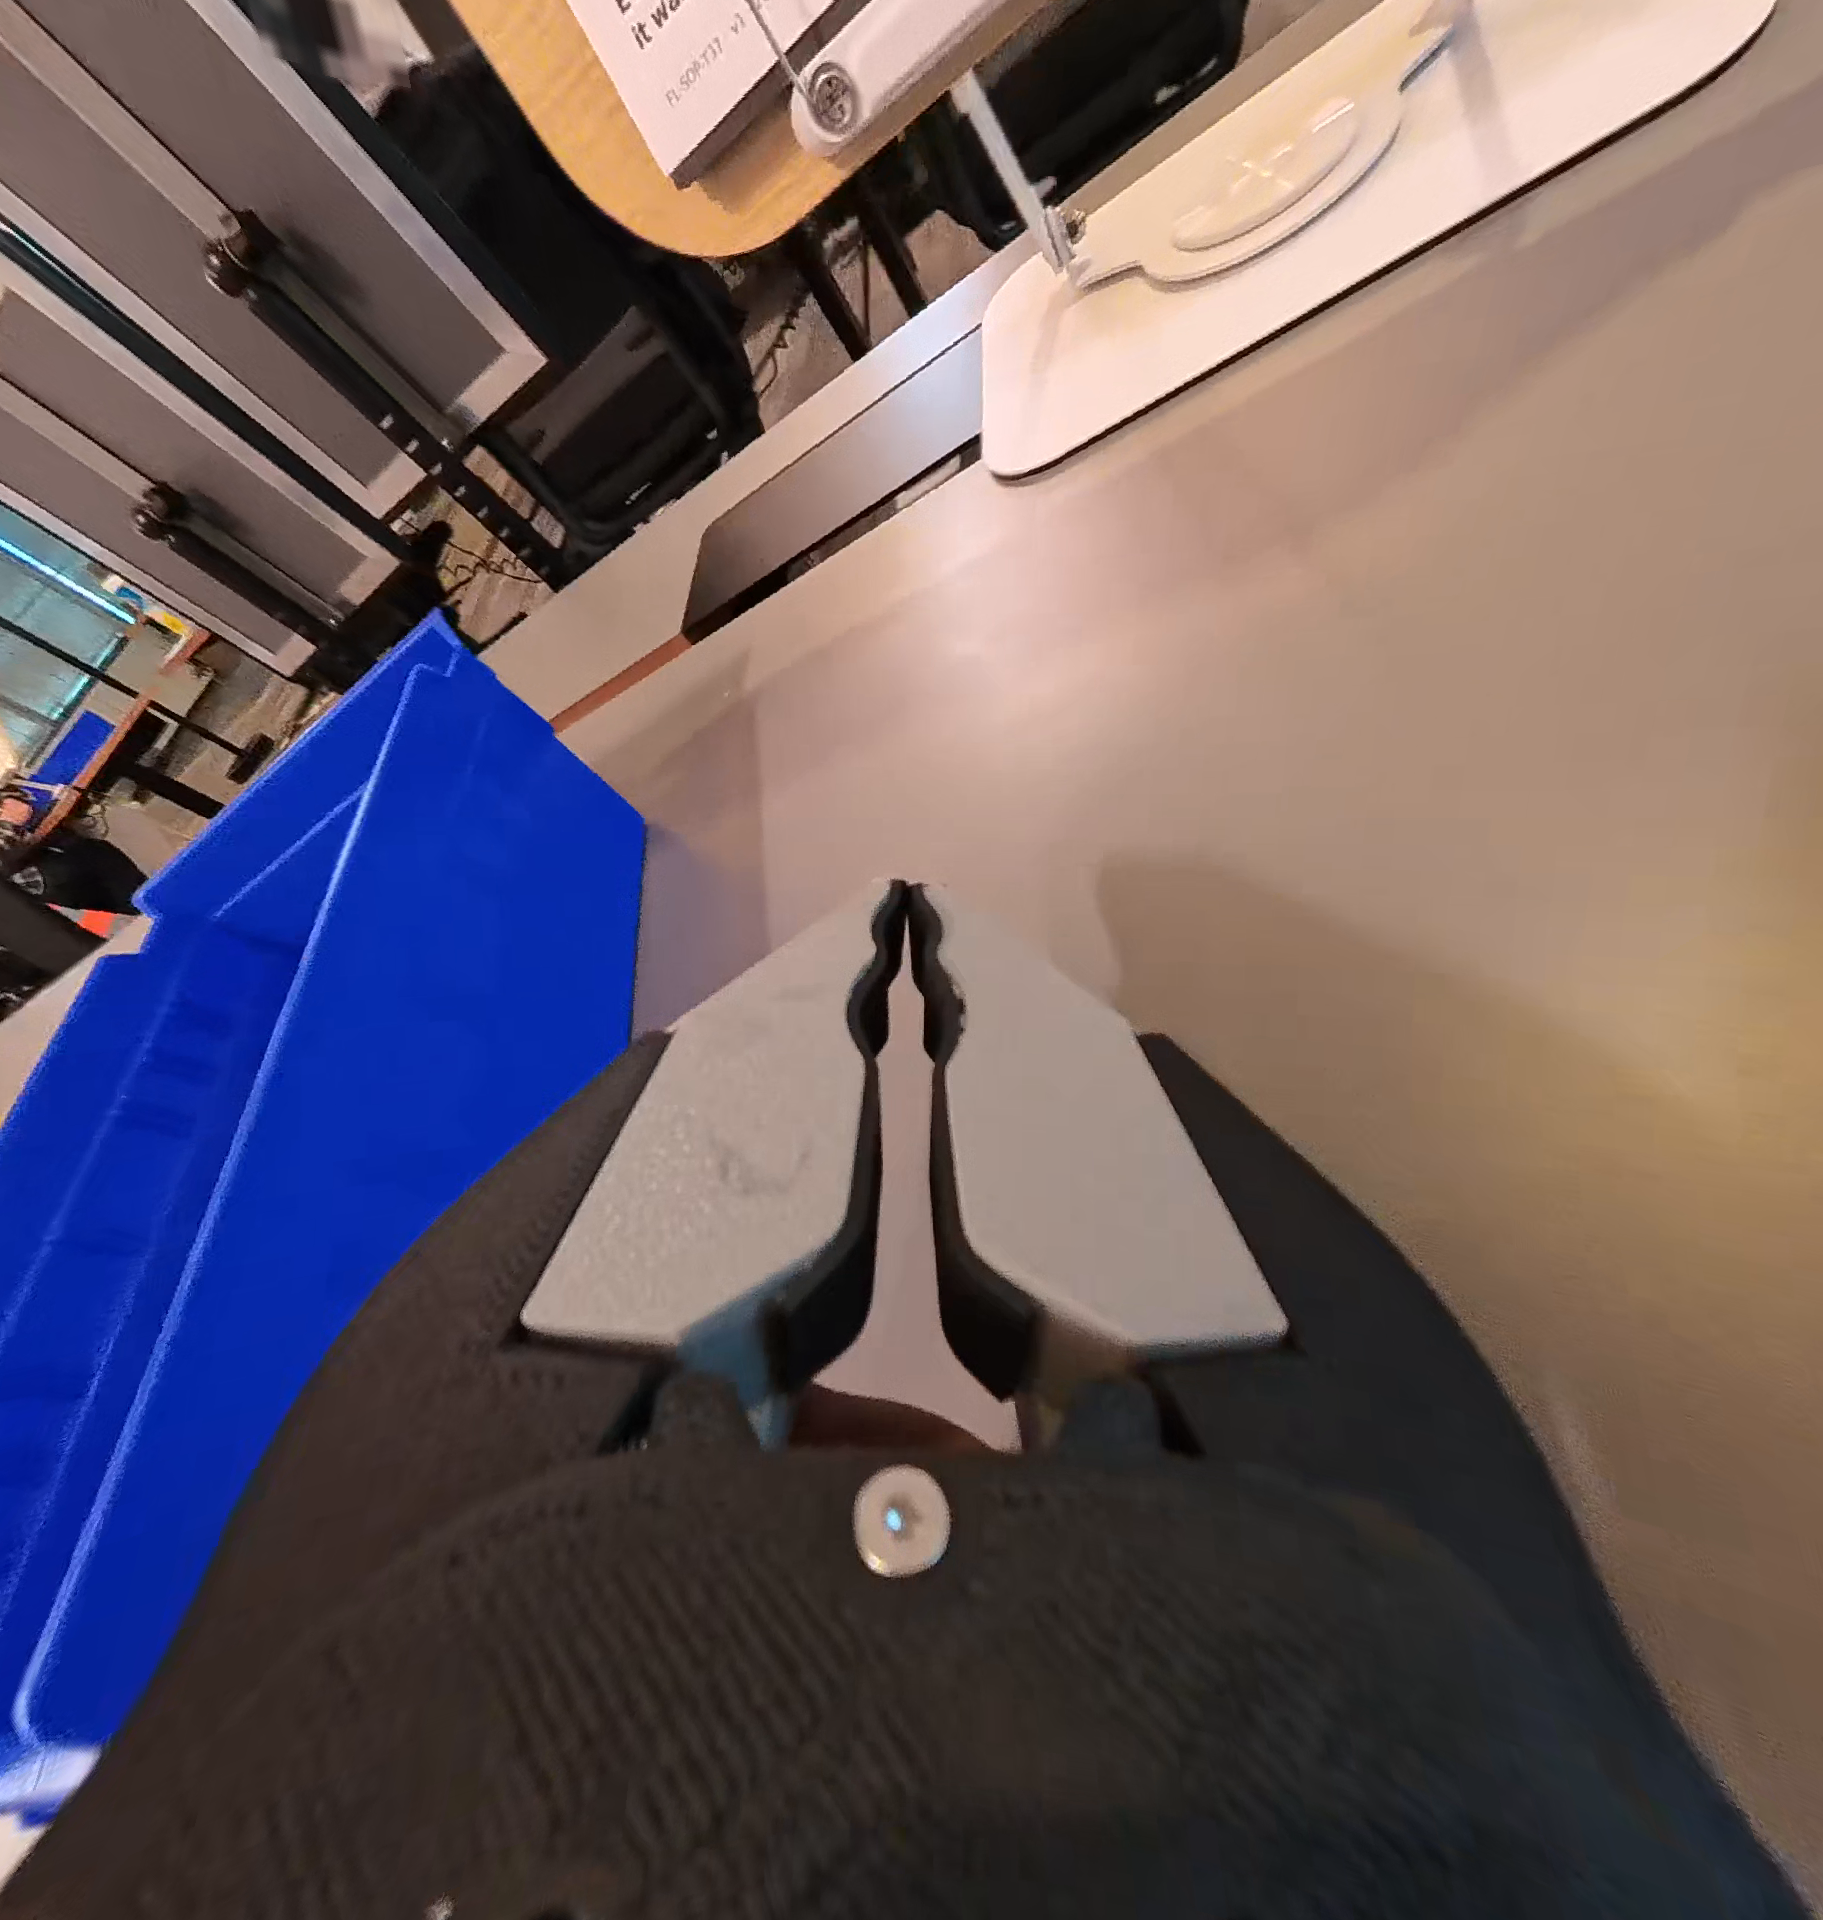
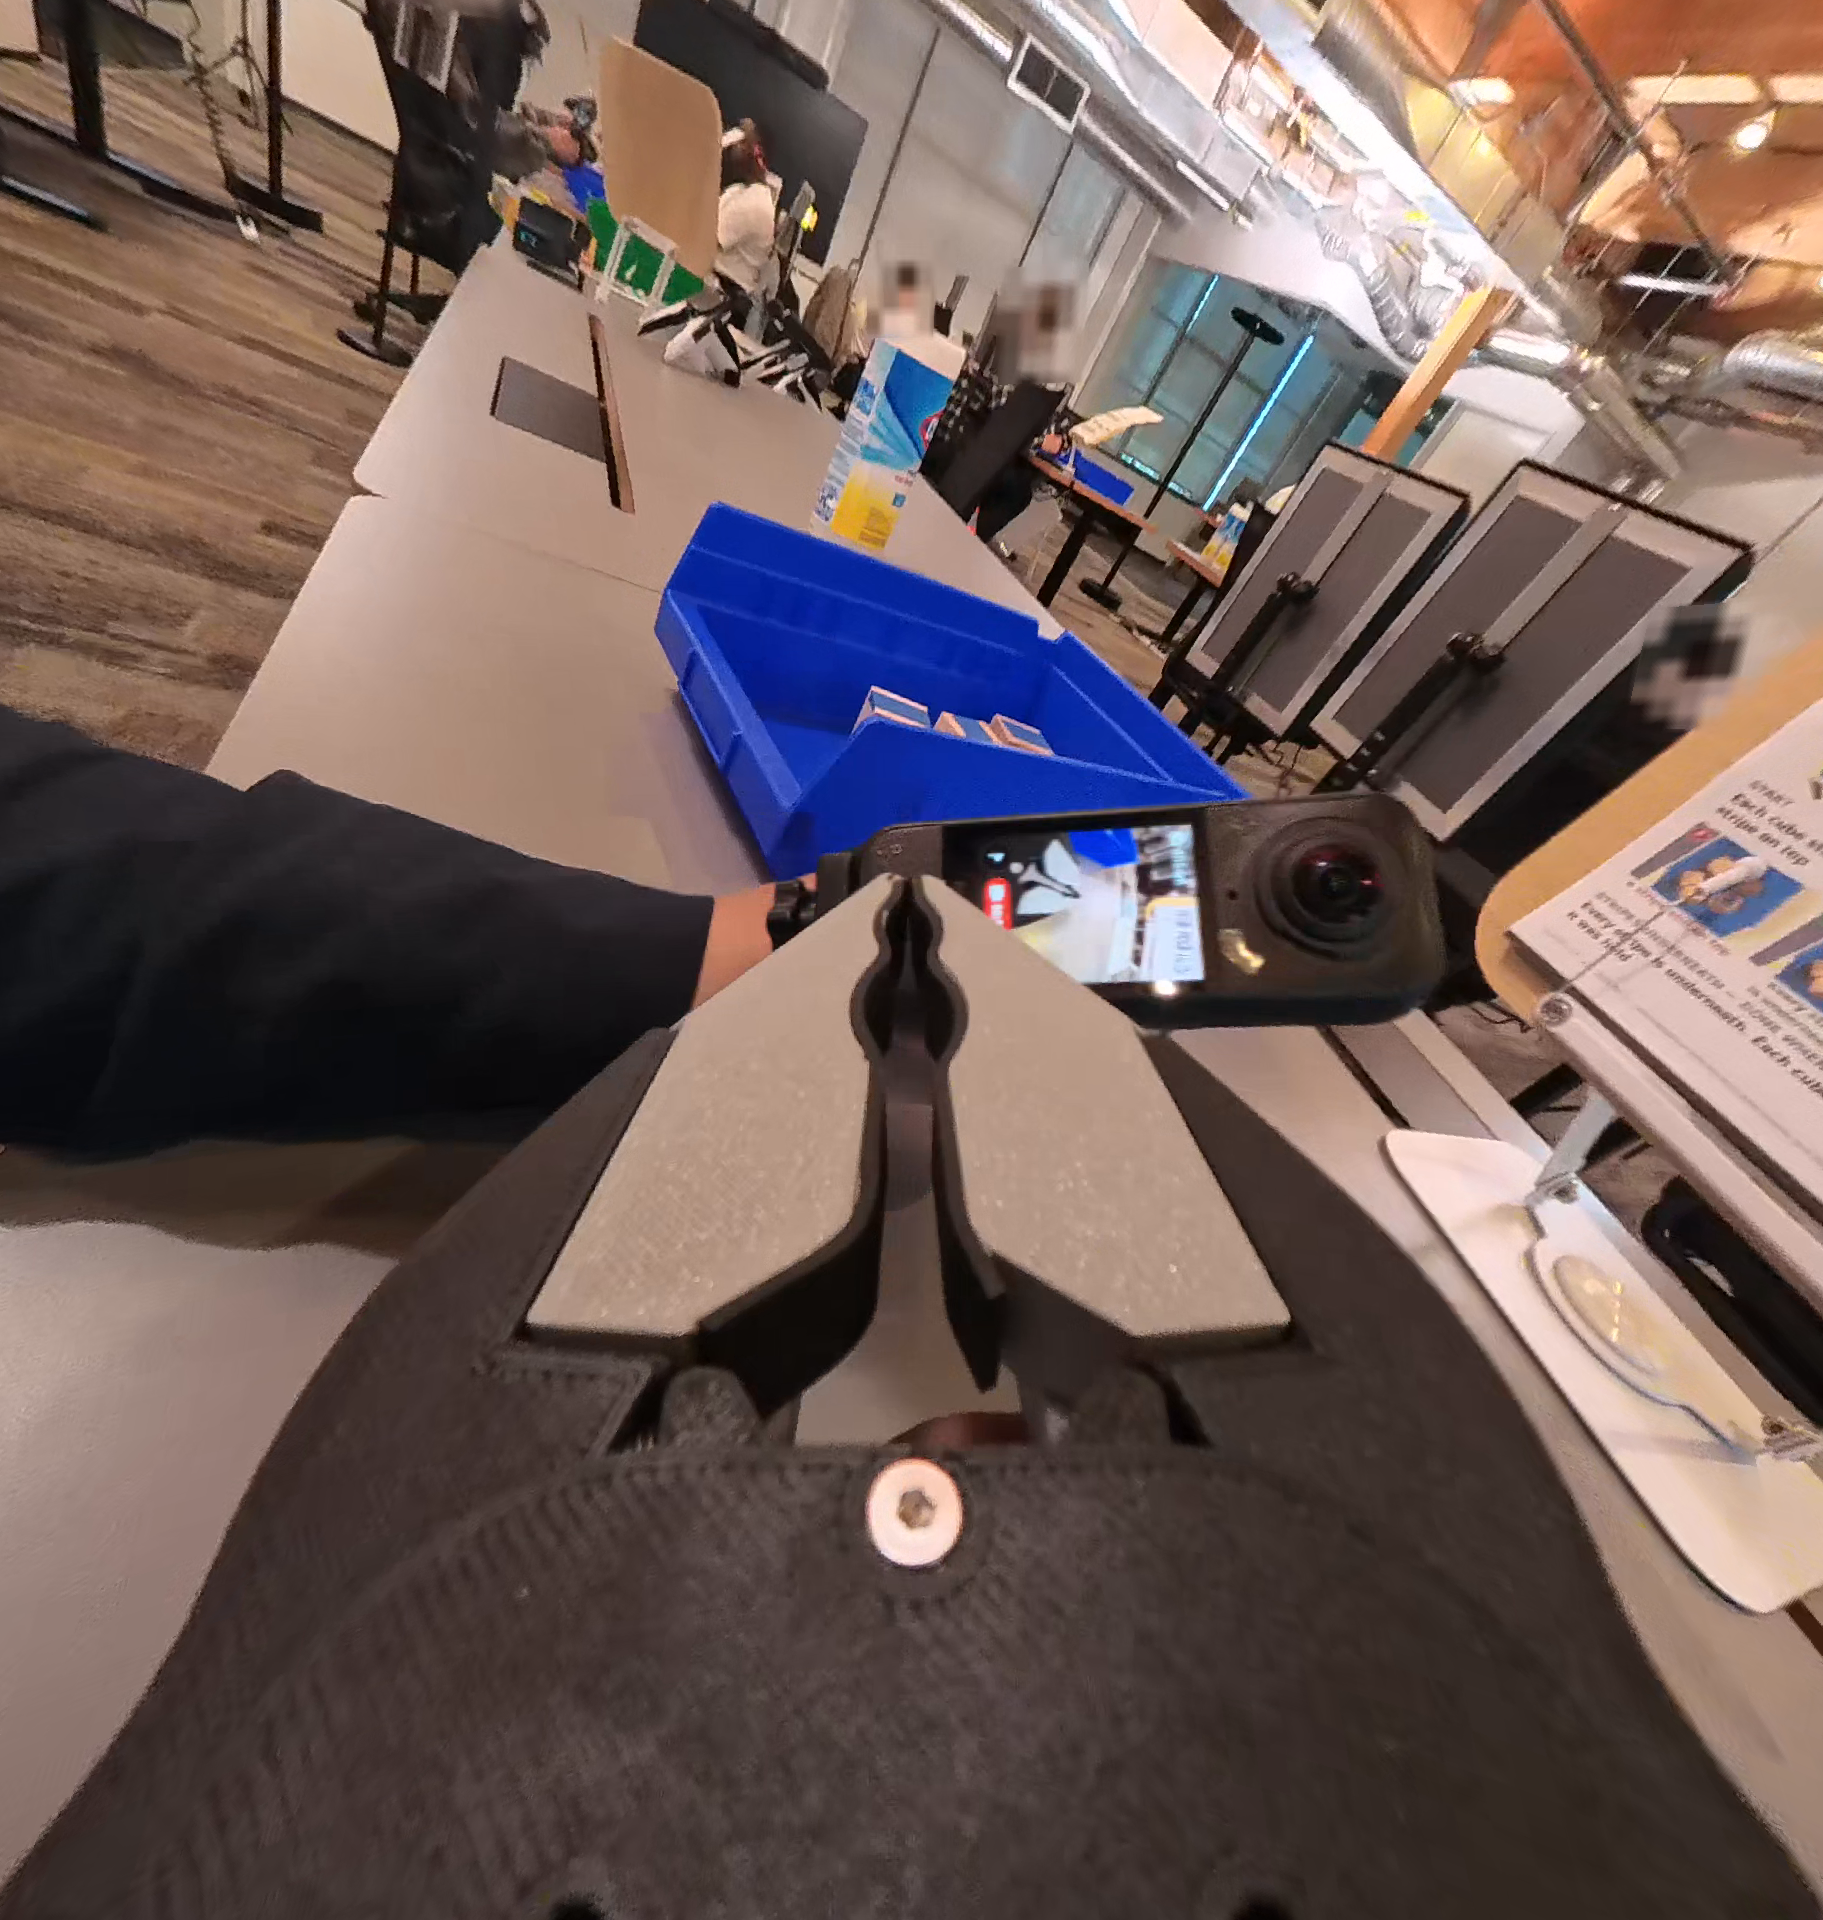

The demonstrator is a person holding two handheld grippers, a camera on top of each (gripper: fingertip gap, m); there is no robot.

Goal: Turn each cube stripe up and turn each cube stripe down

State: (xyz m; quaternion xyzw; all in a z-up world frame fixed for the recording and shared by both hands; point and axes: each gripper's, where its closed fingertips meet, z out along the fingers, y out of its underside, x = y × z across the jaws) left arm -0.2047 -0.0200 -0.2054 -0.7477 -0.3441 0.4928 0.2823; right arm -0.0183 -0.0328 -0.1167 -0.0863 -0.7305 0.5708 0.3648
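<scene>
My left gripper (image 1: 908, 891) is shut and empty, held just above the grey table (image 1: 1406, 779), with a blue plastic bin (image 1: 315, 1039) close on its left. My right gripper (image 2: 908, 888) is shut and empty, raised above the table (image 2: 450, 644). Just beyond its tips is a black camera (image 2: 1198, 914) with a lit screen, the one on the other gripper, held by a person's hand with a dark sleeve (image 2: 315, 935). Behind it the blue bin (image 2: 782, 665) holds three small wooden cubes (image 2: 948, 722) with blue stripes.
A white stand base (image 1: 1250, 281) with a sheet holder (image 2: 1717, 935) stands at the table's right. A wipes canister (image 2: 881, 447) stands beyond the bin. Grey partition panels (image 2: 1406, 644), other desks and people are farther back. A dark cutout (image 1: 782, 561) lies in the table's edge. About 20 cm separates my left fingertips from my right.
</scene>
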